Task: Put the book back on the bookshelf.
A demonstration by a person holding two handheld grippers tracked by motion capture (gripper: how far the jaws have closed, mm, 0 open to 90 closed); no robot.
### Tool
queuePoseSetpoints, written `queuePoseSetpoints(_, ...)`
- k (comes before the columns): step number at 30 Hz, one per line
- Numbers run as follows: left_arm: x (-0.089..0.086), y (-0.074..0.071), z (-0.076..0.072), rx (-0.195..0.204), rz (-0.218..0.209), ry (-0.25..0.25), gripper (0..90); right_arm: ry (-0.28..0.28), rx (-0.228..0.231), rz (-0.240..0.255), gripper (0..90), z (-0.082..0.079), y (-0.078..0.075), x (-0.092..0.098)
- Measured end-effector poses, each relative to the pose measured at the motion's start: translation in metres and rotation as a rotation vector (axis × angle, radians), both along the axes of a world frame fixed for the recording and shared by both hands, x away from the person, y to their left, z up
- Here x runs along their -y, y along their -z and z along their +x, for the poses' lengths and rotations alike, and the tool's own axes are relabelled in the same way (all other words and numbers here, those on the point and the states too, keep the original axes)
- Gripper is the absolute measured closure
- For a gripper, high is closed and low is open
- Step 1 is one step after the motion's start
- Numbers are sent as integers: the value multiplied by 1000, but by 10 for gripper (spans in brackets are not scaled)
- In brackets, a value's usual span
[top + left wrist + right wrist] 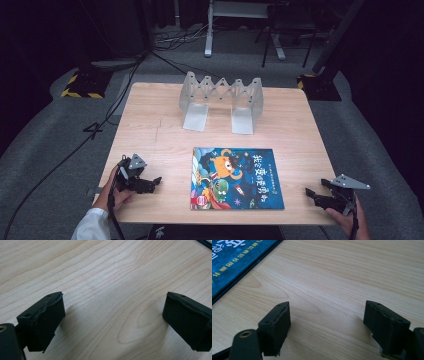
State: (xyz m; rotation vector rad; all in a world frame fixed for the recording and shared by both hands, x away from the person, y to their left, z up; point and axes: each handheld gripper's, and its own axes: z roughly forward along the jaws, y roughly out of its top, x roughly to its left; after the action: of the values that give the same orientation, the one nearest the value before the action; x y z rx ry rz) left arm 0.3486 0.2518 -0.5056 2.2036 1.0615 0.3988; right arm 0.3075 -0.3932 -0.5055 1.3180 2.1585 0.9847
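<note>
Flanking the book (237, 178), left tongs (156, 181) and right tongs (310, 192) gape.

I see a blue picture book (236, 177) lying flat and closed, cover up, near the front middle of my worktop (150, 125). Behind it stands a grey accordion-style book rack (221, 102), upright and empty.

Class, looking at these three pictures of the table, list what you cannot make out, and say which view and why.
- Book: small cover print unreadable in the high view, too small; cut off by the frame edge in the right gripper view.
- Expandable rack: its back is hidden in the high view, facing away.
- Right gripper: the hand behind it is cut by the high view's bottom edge.
</note>
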Motion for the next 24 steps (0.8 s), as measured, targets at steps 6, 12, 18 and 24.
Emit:
queuePoseSetpoints(6, 3, 0, 3, 5, 3, 8, 46, -30, 3, -8, 206, -1, 0, -1)
queuePoseSetpoints(12, 12, -1, 7, -7, -1, 88, 50, -71, 7, -18, 195, -2, 0, -6)
queuePoseSetpoints(18, 32, -2, 12, 11, -37, 154, 164, -211, -23, -36, 186, -5, -3, -26)
queuePoseSetpoints(24, 52, -15, 25, 43, -108, 204, 164, -368, -25, -62, 212, -12, -5, -54)
